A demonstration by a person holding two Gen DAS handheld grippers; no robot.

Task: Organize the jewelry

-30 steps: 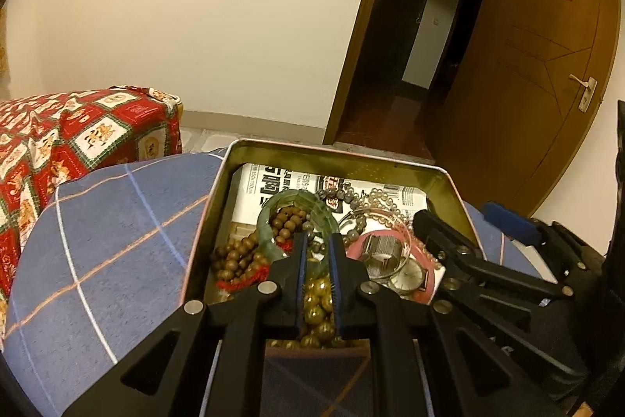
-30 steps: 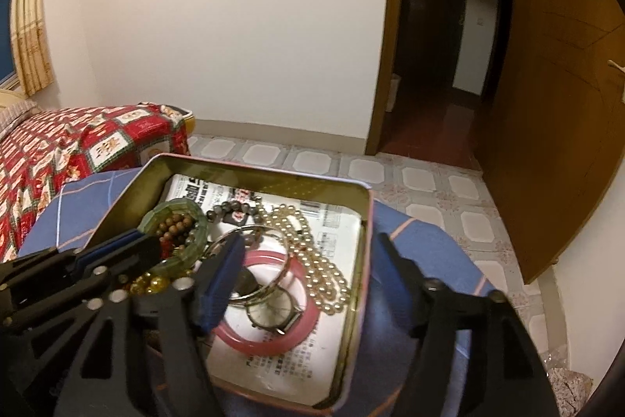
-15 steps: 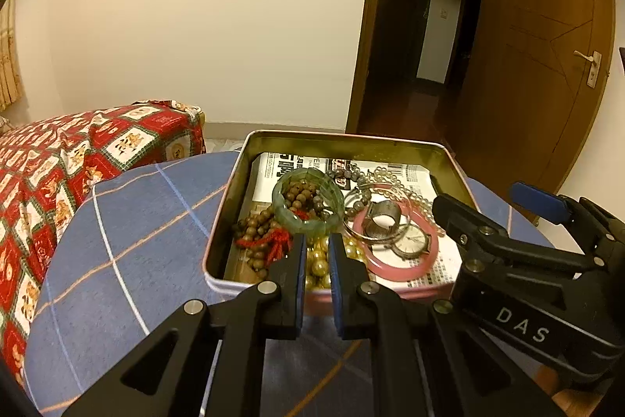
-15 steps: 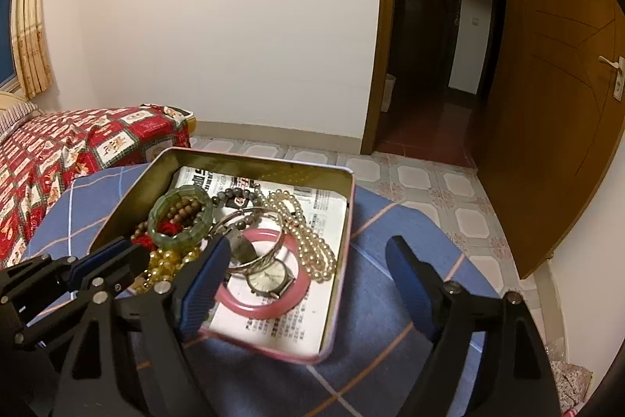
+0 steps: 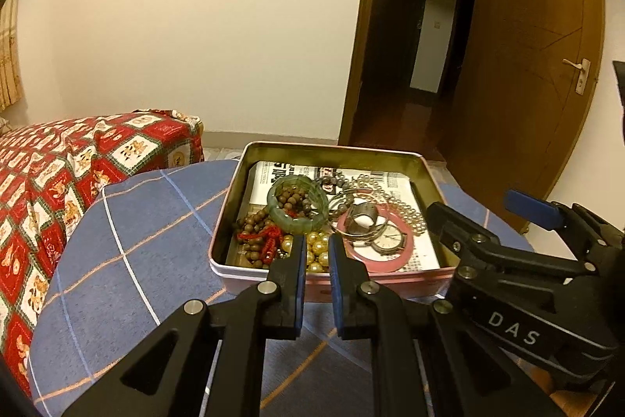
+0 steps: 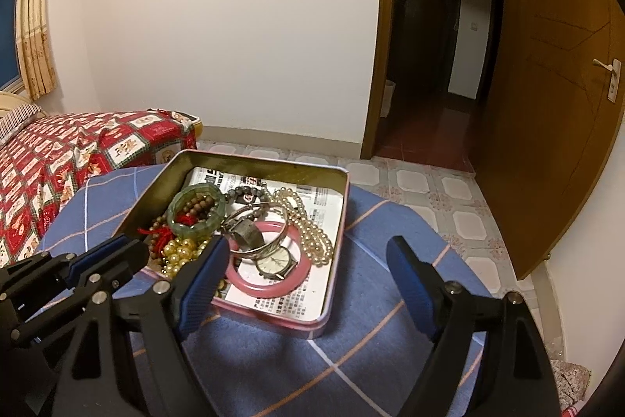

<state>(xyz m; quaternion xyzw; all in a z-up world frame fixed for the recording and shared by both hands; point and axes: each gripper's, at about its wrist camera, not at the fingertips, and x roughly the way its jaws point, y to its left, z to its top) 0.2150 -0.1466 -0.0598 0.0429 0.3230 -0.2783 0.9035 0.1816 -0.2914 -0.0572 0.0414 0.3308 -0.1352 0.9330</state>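
Note:
A pink metal tin (image 5: 336, 148) (image 6: 336, 233) lined with newspaper sits on a blue checked cloth. It holds a green bangle (image 5: 299, 204) (image 6: 197, 208), brown wooden beads (image 5: 252, 225), gold pearls (image 5: 318, 249) (image 6: 179, 251), a pink bangle (image 5: 390, 258) (image 6: 269, 286), a wristwatch (image 5: 388, 241) (image 6: 275, 262), silver bangles (image 6: 258, 221) and a white pearl strand (image 6: 312, 233). My left gripper (image 5: 314, 249) is nearly shut and empty, just in front of the tin's near wall. My right gripper (image 6: 308, 260) is wide open and empty, above the tin's near right corner.
The blue cloth (image 5: 129, 260) covers a round surface that drops off at left and right. A bed with a red patterned cover (image 5: 58, 174) lies to the left. An open wooden door (image 6: 547, 104) and tiled floor (image 6: 429, 190) lie beyond.
Both grippers have pulled back and up from the tin. The left gripper's fingers, over the gold pearls before, are now outside the near wall. Nothing was taken.

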